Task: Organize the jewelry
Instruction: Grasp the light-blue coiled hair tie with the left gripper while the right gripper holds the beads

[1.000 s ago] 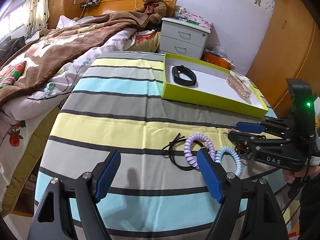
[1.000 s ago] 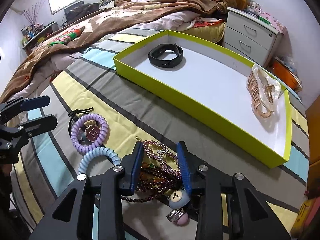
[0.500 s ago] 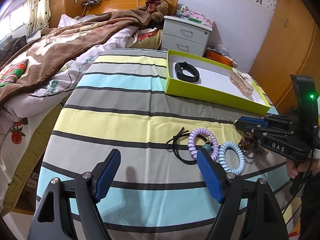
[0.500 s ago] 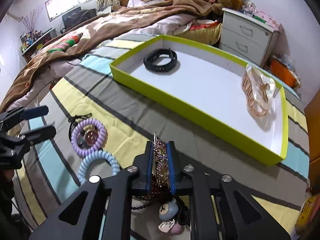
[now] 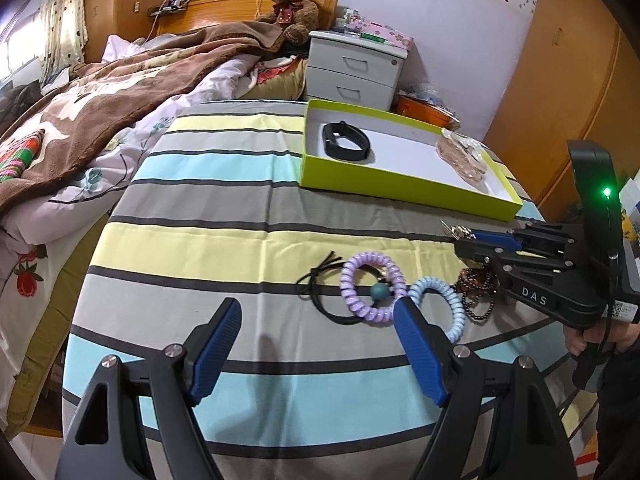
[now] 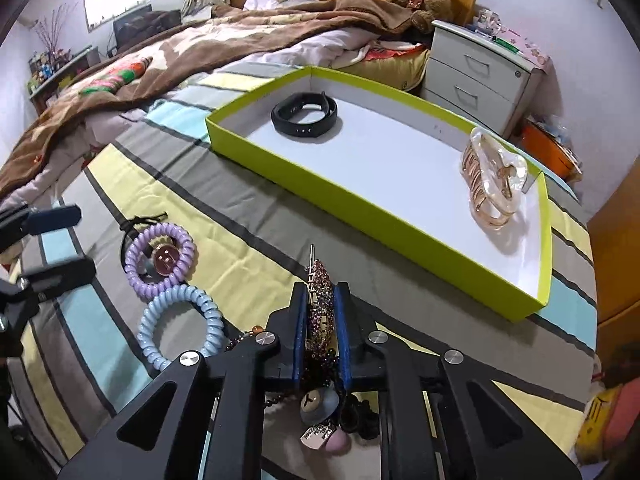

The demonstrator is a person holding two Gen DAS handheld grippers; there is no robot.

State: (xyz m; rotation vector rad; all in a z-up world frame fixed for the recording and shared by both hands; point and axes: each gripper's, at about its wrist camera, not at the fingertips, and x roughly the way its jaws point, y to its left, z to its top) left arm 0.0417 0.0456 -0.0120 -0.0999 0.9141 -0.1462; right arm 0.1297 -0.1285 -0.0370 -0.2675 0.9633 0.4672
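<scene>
My right gripper (image 6: 321,292) is shut on a sparkly rhinestone hair clip (image 6: 320,280) and holds it above the striped tablecloth; it also shows in the left wrist view (image 5: 476,236). The lime-green tray (image 6: 400,232) holds a black wristband (image 6: 305,118) and a pearly claw clip (image 6: 494,178). On the cloth lie a purple coil hair tie (image 5: 370,290), a light-blue coil tie (image 5: 444,304), a black elastic (image 5: 320,280) and dark bead bracelets (image 5: 478,292). My left gripper (image 5: 316,344) is open and empty, hovering near the coil ties.
The table stands beside a bed with a brown blanket (image 5: 100,96). A white nightstand (image 5: 356,68) and a teddy bear (image 5: 294,8) are behind the tray. Small charms (image 6: 320,420) lie under my right gripper.
My right gripper closed on the rhinestone clip and lifted it off the bead pile. My left gripper drew back and rose a little, staying open.
</scene>
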